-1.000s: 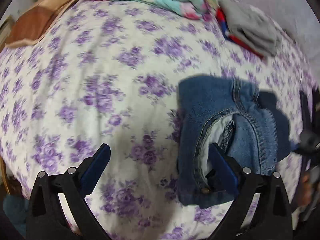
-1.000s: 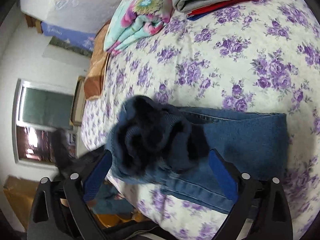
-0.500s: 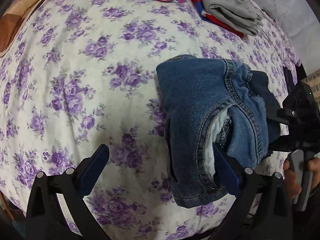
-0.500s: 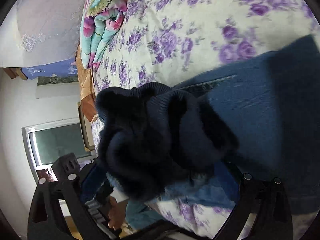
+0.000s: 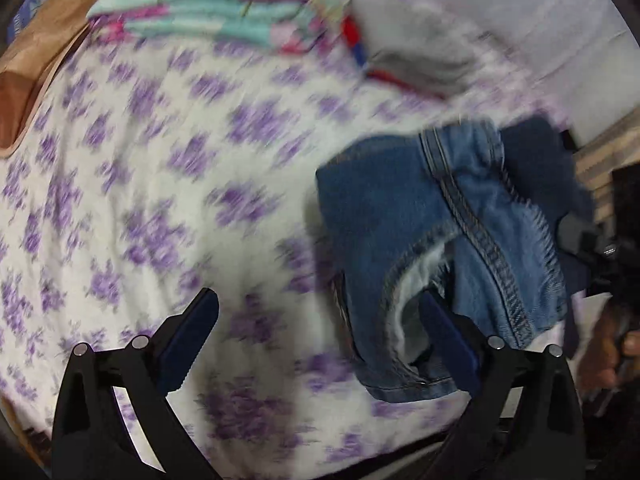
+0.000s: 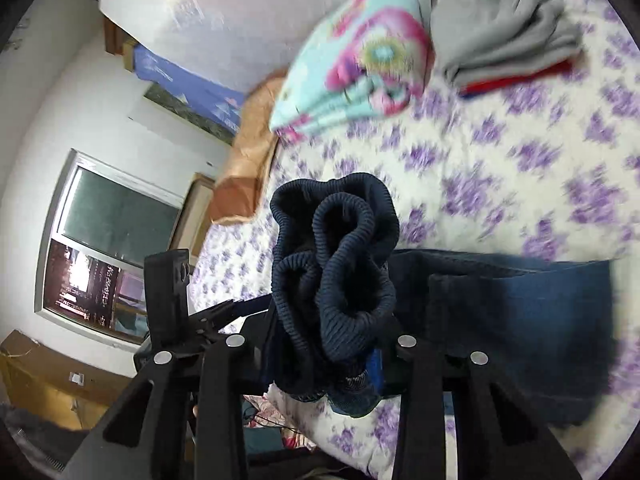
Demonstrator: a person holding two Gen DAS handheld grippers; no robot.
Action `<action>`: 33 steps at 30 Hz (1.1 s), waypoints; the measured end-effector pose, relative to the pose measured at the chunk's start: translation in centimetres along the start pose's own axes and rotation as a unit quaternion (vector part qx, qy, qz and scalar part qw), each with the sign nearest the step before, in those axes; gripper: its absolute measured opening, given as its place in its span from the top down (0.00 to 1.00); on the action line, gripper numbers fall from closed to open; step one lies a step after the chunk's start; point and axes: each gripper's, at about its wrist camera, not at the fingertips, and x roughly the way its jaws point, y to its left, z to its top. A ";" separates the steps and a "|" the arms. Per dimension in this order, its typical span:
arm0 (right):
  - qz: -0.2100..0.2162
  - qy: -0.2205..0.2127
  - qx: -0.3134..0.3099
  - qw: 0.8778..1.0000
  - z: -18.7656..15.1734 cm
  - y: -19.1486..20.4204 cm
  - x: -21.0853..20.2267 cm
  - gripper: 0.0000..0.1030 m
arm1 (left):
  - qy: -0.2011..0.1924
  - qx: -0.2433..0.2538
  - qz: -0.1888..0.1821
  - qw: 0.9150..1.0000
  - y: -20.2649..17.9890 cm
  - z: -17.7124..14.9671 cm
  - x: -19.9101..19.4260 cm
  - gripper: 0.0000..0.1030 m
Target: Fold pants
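Note:
Blue denim pants [image 5: 404,224] lie folded on the purple-flowered bedsheet [image 5: 160,184], with the waist bunched at the bed's near right edge. My left gripper [image 5: 320,340] is open; its right finger [image 5: 448,340] sits inside the waist opening by the white pocket lining. My right gripper [image 6: 320,360] is shut on the dark ribbed waistband [image 6: 336,264] and lifts it; the rest of the pants [image 6: 520,312] stretches right across the bed. The right gripper body shows at the far right of the left wrist view [image 5: 600,248].
A folded turquoise floral blanket [image 5: 224,12] and a grey and red garment stack [image 5: 416,52] lie at the bed's far side. A brown pillow [image 5: 24,80] is far left. A window [image 6: 104,248] and cardboard box [image 6: 36,384] stand beyond the bed's edge.
My right gripper has shut on the ribbed waistband and pulled it up and back. Both cameras are moving; the views are blurred. The left gripper stays open in the waist.

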 end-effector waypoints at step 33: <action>-0.240 0.081 -0.053 0.966 2.4 -11.5 3.7 1.00 | 0.076 0.021 0.129 0.988 -6.6 4.7 12.4 0.04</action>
